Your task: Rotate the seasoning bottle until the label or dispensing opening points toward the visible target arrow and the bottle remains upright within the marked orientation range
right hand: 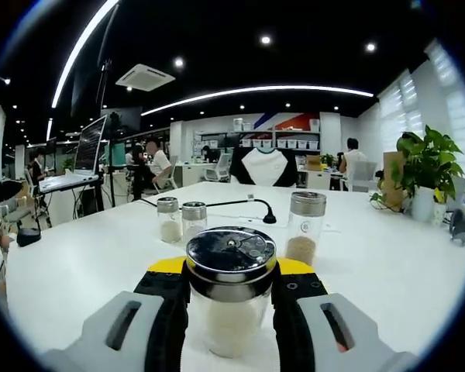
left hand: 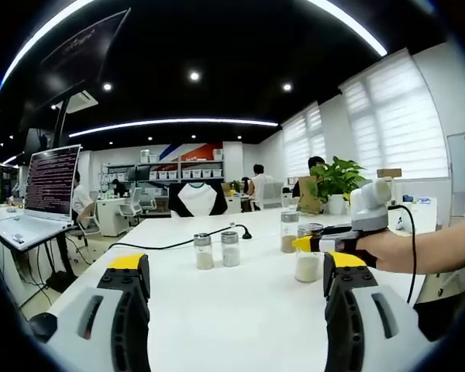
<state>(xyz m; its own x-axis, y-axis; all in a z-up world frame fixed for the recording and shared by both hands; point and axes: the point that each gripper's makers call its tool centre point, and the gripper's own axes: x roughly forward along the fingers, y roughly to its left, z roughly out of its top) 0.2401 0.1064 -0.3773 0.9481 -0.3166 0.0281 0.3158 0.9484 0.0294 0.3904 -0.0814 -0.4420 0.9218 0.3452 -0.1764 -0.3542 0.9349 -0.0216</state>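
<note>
On the table (right hand: 387, 263), the right gripper (right hand: 231, 310) clamps an upright bottle (right hand: 231, 298). The left gripper (left hand: 236, 271) hangs wide open, holding nothing, with two small shakers (left hand: 217, 249) beyond it.

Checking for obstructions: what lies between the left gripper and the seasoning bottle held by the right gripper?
Bare white table in the left gripper view; left gripper open, seasoning bottle clamped by right gripper.

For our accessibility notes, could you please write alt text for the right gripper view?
The right gripper is closed around a glass seasoning bottle of white grains with a shiny perforated metal lid, upright on a white table. Behind it stand two small shakers, a taller jar of tan seasoning and a black cable, with a potted plant at right.
</note>
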